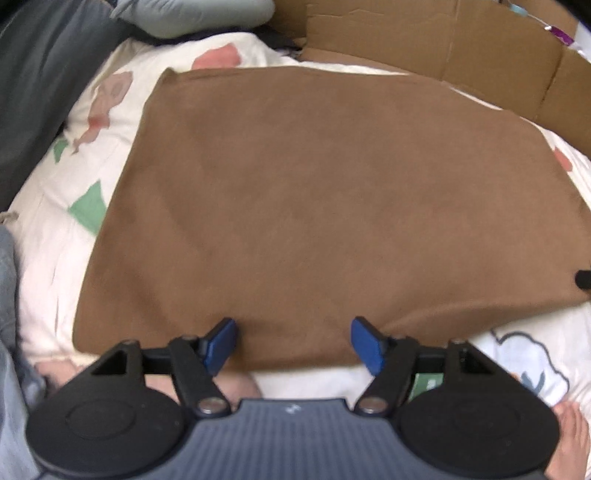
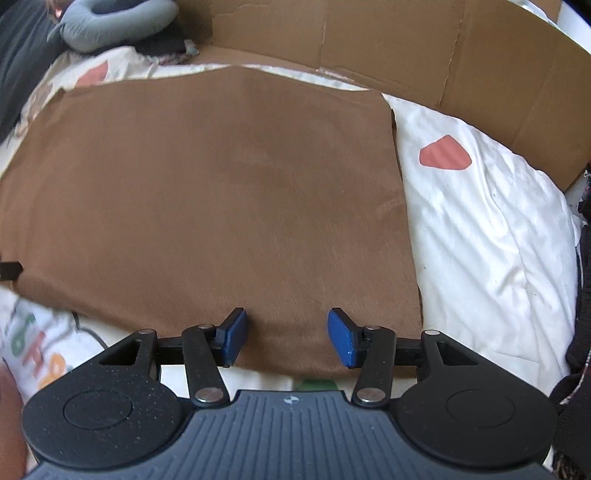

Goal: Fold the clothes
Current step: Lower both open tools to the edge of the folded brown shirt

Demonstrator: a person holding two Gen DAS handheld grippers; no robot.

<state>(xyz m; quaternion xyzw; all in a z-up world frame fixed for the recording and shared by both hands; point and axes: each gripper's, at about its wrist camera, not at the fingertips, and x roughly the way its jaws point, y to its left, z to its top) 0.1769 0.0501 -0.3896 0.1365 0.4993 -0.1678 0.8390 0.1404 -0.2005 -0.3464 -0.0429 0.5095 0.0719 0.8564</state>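
A brown garment [image 1: 314, 206] lies flat and smooth on a white printed bedspread [image 1: 55, 236], folded into a broad rectangle. My left gripper [image 1: 293, 345] hovers open over the garment's near edge, its blue pads spread wide with only cloth showing between them. In the right wrist view the same brown garment [image 2: 207, 206] fills the middle, its right edge running down toward the near corner. My right gripper [image 2: 287, 338] is open above that near edge, close to the near right corner, and holds nothing.
Flattened cardboard [image 2: 443, 66] stands along the far side of the bed. A grey neck pillow [image 2: 118, 22] and dark bedding [image 1: 40, 81] lie at the far left. Dark clothing [image 2: 580, 302] is piled at the right edge. A bare foot [image 1: 570, 439] shows near right.
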